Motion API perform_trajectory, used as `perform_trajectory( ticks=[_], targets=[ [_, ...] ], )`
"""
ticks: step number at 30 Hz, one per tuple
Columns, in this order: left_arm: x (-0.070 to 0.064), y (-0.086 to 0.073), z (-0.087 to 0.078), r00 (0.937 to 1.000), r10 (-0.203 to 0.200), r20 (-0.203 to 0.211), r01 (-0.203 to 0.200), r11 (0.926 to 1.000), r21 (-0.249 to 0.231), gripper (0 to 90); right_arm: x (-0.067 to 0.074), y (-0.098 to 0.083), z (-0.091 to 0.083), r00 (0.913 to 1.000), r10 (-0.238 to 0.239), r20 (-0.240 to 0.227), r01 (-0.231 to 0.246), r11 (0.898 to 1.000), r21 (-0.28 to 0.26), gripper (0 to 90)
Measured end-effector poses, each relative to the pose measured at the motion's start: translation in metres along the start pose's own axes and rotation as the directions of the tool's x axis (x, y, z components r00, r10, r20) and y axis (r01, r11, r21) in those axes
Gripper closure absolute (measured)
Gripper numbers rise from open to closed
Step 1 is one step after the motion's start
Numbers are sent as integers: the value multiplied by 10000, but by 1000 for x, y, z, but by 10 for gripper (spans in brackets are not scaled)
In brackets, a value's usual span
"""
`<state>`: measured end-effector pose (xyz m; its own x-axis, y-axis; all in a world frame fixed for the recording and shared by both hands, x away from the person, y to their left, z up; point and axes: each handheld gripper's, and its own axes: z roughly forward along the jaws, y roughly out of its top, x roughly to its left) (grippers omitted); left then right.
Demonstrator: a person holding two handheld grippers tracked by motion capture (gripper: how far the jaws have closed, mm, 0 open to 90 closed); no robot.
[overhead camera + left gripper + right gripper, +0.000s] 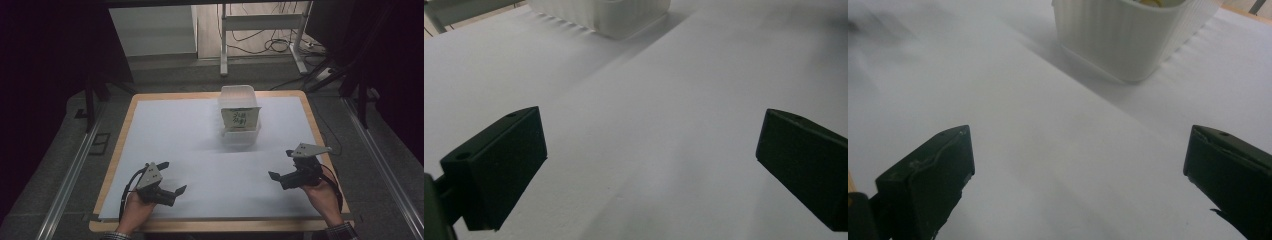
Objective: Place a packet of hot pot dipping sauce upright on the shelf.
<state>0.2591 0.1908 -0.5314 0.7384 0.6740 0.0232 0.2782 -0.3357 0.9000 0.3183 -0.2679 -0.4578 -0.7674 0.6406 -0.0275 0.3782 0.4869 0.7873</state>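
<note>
Trouble, if it comes, will come from that ribbed translucent plastic bin [239, 112], which stands alone on the white sheet [200, 165] toward the far edge of the tabletop [121, 145], about midway between the left and right edges. It looks light and thin-walled, and a tan card with dark writing [239, 118] leans at its near side, with something yellowish just peeking over the rim in the right gripper view. The left gripper [170, 177] sits near the near-left corner and the right gripper [282, 165] near the near-right corner, both well apart from the bin, both with jaws spread wide and nothing between them. From where I stand, the likeliest slip is a one-sided approach: a jaw that meets the smooth wall first could shove the bin along the slick sheet toward the far edge instead of gripping it. A hard pinch on the rim might buckle the soft wall or tip the bin, spilling whatever lies inside. The card seems loosely propped, so a brush from either jaw could knock it flat or out. The sheet itself may also wrinkle or slide if a jaw drags across it.
</note>
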Motion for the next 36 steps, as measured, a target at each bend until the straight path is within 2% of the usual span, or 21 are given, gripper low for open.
perform_trajectory(
  ticks=[16, 25, 28, 30, 34, 36],
  targets=[
    [0, 0, 0, 10000, 21, 15, -21, 10000, 8, 0, -1, -26, 1, 9994, 21, 335, -39, 9985, 550, 1],
    [0, 0, 0, 10000, 21, 27, -21, 10000, 12, 0, -2, -38, 6, 9994, 263, 243, -283, 9956, 895, 2],
    [0, 0, 0, 10000, 12, 24, -12, 10000, 13, 0, -2, -39, 8, 9994, 204, 269, -230, 9946, 1010, 2],
    [0, 0, 0, 10000, 7, 32, -7, 10000, 13, 0, -1, -41, 10, 9994, 19, 359, -62, 9929, 1184, 3],
    [0, 0, 0, 10000, 14, 43, -14, 10000, 25, 0, 0, -44, 15, 9996, 48, 263, -83, 9906, 1366, 3],
    [0, 0, 1, 10000, 22, 63, -22, 10000, 44, 0, 0, -47, 19, 9997, 6, 264, -52, 9847, 1743, 4]
  ],
)
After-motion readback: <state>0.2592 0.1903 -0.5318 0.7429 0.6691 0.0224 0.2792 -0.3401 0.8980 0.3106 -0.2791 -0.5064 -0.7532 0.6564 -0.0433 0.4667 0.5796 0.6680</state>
